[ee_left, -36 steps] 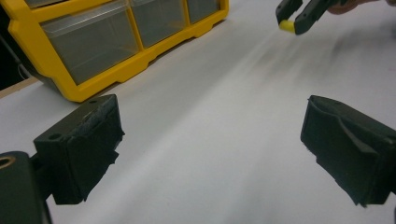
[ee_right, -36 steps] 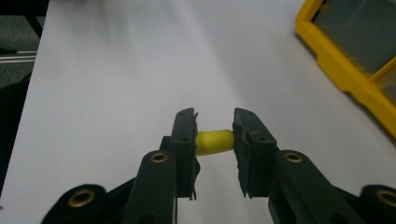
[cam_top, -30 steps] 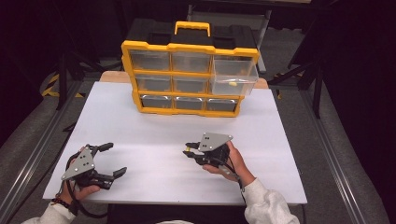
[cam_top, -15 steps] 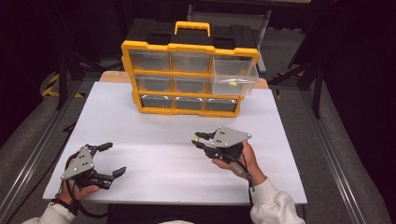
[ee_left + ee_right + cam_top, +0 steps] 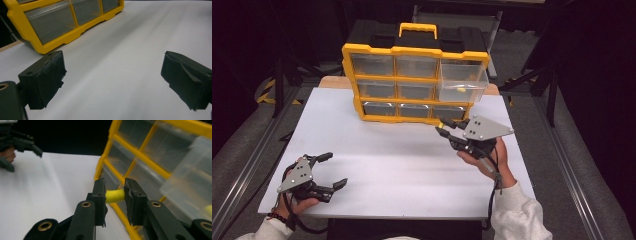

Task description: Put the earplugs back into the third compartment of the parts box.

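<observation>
Gripping a small yellow piece (image 5: 114, 196) between its jaws, our right gripper (image 5: 446, 128) was raised over the white table (image 5: 402, 165), just in front of the yellow drawer cabinet (image 5: 414, 80). We held only the two ends of the piece, with its middle bare in the gap. Our left gripper (image 5: 328, 170) rested at the near left edge of the table, jaws spread wide and empty. Beyond the right gripper, the top right drawer (image 5: 462, 80) stood pulled out, with another yellow piece (image 5: 459, 88) lying inside. We judged that drawer the likely destination. Risks from here: the short piece could twist out of so narrow a hold; the jaws could strike the drawer's front wall; an early release would drop the piece onto the table.
</observation>
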### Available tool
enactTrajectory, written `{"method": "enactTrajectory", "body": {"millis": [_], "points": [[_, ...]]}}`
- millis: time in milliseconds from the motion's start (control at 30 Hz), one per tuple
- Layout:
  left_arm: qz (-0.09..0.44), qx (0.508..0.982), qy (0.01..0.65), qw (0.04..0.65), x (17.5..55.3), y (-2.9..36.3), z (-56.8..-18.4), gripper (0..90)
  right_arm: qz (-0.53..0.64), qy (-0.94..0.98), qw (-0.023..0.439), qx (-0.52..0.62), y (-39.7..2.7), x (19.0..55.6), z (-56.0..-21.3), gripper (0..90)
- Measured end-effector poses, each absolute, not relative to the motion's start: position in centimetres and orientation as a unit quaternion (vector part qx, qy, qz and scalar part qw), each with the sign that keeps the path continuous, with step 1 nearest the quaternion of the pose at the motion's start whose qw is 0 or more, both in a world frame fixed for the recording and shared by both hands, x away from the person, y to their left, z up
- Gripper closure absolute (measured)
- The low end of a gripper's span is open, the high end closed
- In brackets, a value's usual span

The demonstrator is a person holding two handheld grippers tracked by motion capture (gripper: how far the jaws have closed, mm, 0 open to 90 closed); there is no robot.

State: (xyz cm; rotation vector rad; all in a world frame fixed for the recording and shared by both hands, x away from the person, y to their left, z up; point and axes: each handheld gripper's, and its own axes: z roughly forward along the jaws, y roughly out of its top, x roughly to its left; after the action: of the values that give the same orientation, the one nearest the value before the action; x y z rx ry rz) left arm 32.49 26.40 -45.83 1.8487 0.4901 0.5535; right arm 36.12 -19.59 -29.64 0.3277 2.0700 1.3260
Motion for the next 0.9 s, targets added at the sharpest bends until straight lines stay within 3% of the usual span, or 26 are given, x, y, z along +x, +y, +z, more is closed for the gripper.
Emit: {"method": "enactTrajectory", "body": {"millis": [533, 900], "points": [[0.231, 0.781, 0.205, 0.543, 32.5, 26.4, -45.8, 6.6, 0.504, 0.738, 0.409, 0.183, -22.9, 39.1, -21.2, 71.8], [0.23, 0.781, 0.203, 0.543, 32.5, 26.4, -45.9, 6.6, 0.477, 0.735, 0.419, 0.238, -23.3, 43.0, -20.3, 71.1]]}}
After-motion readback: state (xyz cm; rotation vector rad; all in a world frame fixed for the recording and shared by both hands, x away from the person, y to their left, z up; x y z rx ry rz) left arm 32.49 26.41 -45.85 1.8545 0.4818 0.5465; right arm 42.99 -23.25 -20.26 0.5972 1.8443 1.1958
